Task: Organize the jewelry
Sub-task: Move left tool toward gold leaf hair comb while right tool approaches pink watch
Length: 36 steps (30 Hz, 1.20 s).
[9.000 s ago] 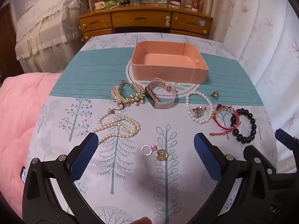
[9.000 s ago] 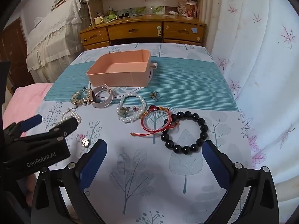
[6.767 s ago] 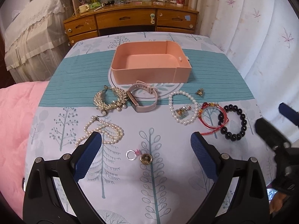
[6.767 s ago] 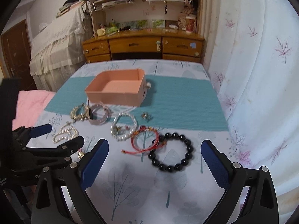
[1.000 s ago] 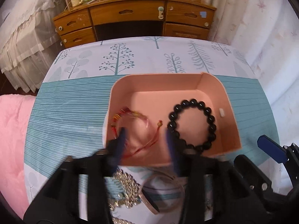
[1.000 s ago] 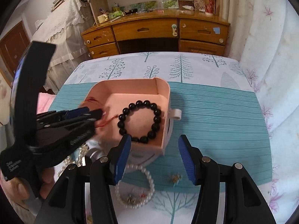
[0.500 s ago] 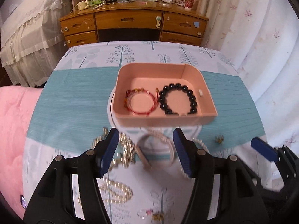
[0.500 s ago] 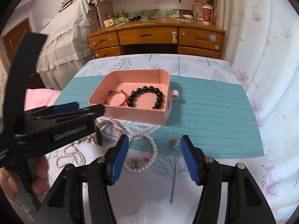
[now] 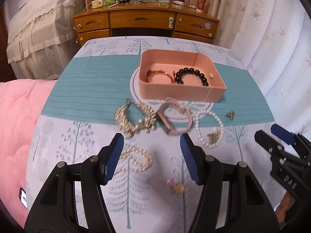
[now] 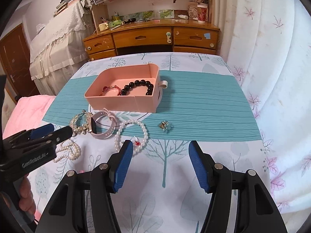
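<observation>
A pink box (image 9: 180,92) (image 10: 120,100) sits on the teal runner and holds a black bead bracelet (image 9: 191,75) (image 10: 139,87) and a red string bracelet (image 9: 157,74) (image 10: 109,90). In front of it lie a gold chain bracelet (image 9: 136,119), a pink watch band (image 9: 175,122) (image 10: 104,126), a white pearl bracelet (image 9: 209,130) (image 10: 132,134), a small brooch (image 9: 230,114) (image 10: 164,126), a pearl necklace (image 9: 136,161) (image 10: 68,151) and a gold ring (image 9: 177,188). My left gripper (image 9: 151,155) is open and empty over the pearl necklace. My right gripper (image 10: 161,165) is open and empty near the pearl bracelet.
The table has a tree-print cloth (image 10: 175,174). A pink quilt (image 9: 17,126) lies at the left. A wooden desk (image 9: 145,23) stands behind the table. White curtains (image 10: 272,58) hang at the right.
Both grippers have pulled back from the box toward the near side of the table and sit lower. More loose jewelry shows in front of the left gripper.
</observation>
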Each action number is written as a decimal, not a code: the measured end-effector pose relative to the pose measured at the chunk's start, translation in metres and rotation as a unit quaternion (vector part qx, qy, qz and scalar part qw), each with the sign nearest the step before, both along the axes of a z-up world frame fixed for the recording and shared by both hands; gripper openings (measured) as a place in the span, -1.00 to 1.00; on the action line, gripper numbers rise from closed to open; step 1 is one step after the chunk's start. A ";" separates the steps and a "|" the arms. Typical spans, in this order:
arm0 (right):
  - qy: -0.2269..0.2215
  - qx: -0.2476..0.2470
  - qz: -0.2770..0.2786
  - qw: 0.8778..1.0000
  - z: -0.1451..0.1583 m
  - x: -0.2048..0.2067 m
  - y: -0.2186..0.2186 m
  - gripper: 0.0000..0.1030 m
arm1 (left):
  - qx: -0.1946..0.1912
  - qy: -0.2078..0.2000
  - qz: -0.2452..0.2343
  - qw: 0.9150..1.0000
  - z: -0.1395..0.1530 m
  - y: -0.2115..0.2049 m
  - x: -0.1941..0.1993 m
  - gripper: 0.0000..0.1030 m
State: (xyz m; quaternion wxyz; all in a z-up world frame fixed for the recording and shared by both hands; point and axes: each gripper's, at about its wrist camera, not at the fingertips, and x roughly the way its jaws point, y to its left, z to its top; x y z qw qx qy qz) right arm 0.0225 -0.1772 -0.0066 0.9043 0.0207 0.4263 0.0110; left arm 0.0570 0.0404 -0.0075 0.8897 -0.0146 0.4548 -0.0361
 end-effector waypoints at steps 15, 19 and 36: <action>0.006 -0.014 0.042 0.999 -0.003 -0.019 0.039 0.18 | 0.015 0.017 0.026 0.999 -0.022 0.045 -0.041 0.12; 0.013 -0.026 0.060 0.998 -0.007 -0.017 0.058 0.18 | 0.007 0.022 0.034 0.999 -0.027 0.064 -0.042 0.12; 0.027 -0.033 0.140 0.989 -0.027 0.011 0.113 0.14 | -0.058 0.046 0.069 0.995 -0.058 0.119 -0.031 0.11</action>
